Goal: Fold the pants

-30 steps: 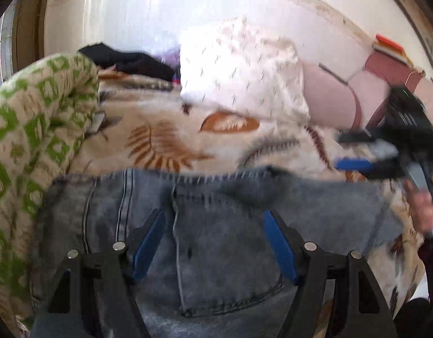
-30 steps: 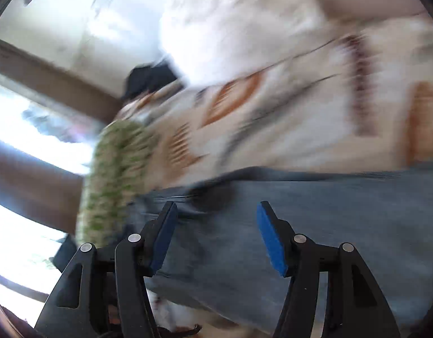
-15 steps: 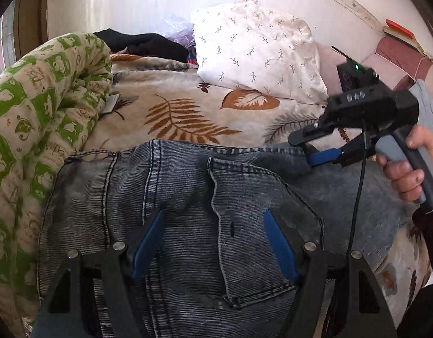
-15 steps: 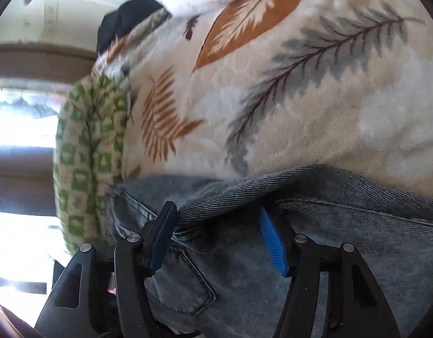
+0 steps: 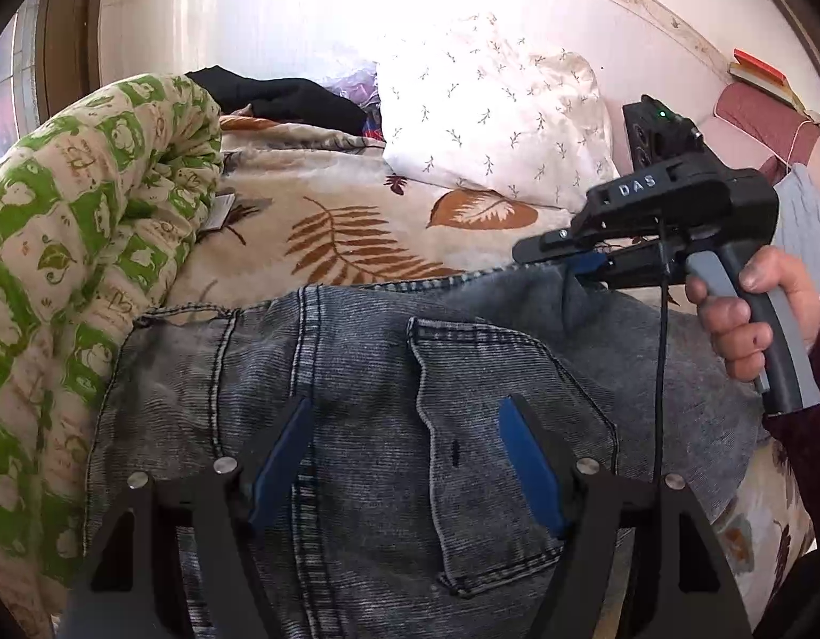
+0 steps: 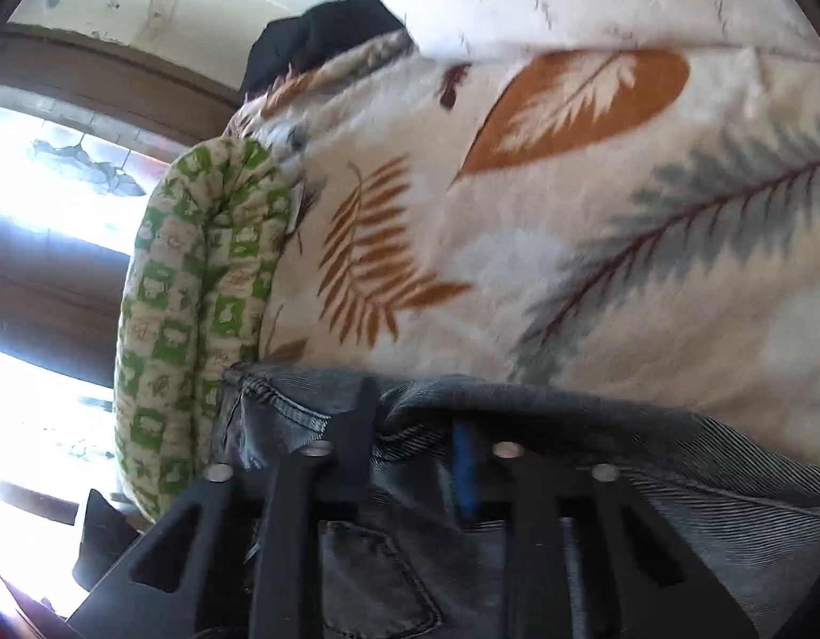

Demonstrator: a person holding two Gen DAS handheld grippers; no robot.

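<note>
Two grippers on job. Your right gripper (image 5: 585,266) closing on jeans (image 5: 383,399) waistband edge, denim between jaws, at 2 o'clock. Left gripper (image 5: 404,458) wide apart, empty, hovering over back pocket (image 5: 511,388). Jeans flat on leaf-print blanket (image 5: 330,223). Step: securing waistband. Next: left pinches fabric, then you lift together and fold.

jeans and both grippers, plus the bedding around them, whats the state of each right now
jeans: spread flat on the bed, back pocket up, not yet folded
right gripper: jaws closing on the far edge of the jeans, denim between them
left gripper: open, above the jeans, gripping nothing
green quilt: rolled up beside the jeans
pillow: lying at the head of the bed
leaf-print blanket: spread under the jeans
</note>
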